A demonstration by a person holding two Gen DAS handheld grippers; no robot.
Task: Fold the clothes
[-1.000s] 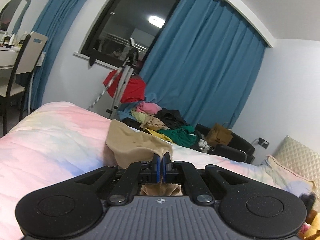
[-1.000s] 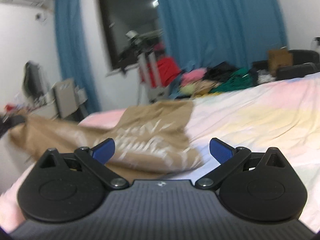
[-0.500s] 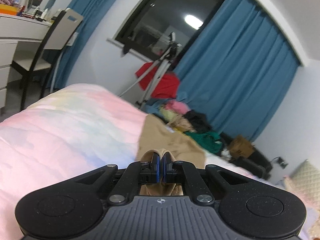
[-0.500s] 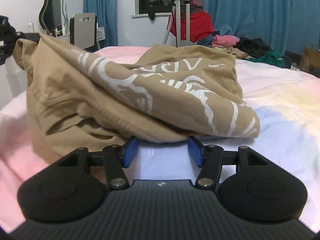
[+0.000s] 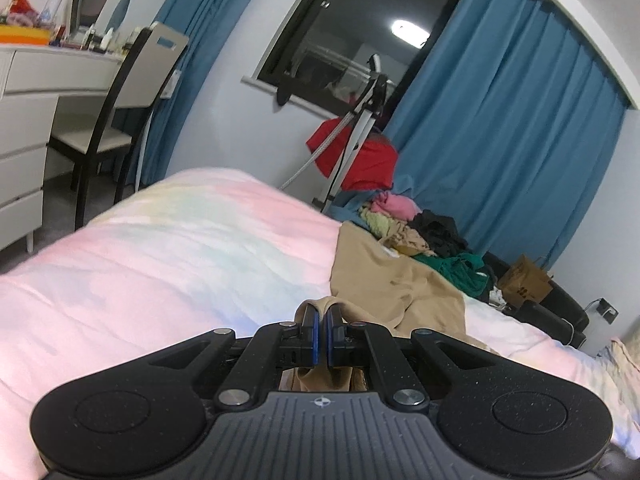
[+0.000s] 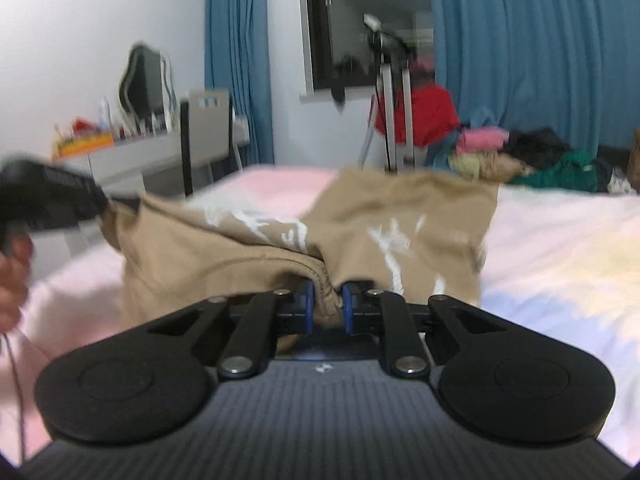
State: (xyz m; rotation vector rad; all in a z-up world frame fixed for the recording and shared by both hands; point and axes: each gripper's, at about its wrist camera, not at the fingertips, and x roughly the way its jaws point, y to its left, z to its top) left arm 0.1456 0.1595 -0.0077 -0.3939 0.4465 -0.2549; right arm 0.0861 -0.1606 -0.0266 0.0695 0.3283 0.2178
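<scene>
A tan garment [image 6: 280,236] with white print lies bunched on the pastel bed [image 6: 560,240]. My right gripper [image 6: 326,300] is shut on a hemmed edge of it, cloth pinched between the blue pads. My left gripper [image 5: 320,322] is shut on another edge, a fold of tan fabric [image 5: 396,280] showing over and under its fingers. In the right wrist view the left gripper [image 6: 52,196] appears at far left, held by a hand [image 6: 14,276], with the garment stretched from it.
A heap of coloured clothes [image 5: 424,232] sits beyond the bed's far side by blue curtains. A tripod stand with a red cloth [image 5: 360,156] stands near the window. A chair [image 5: 132,100] and white dresser [image 5: 28,128] are at left.
My right gripper went from open to shut on the garment's hem. The left gripper, still holding its edge, has drawn the cloth out to the left.
</scene>
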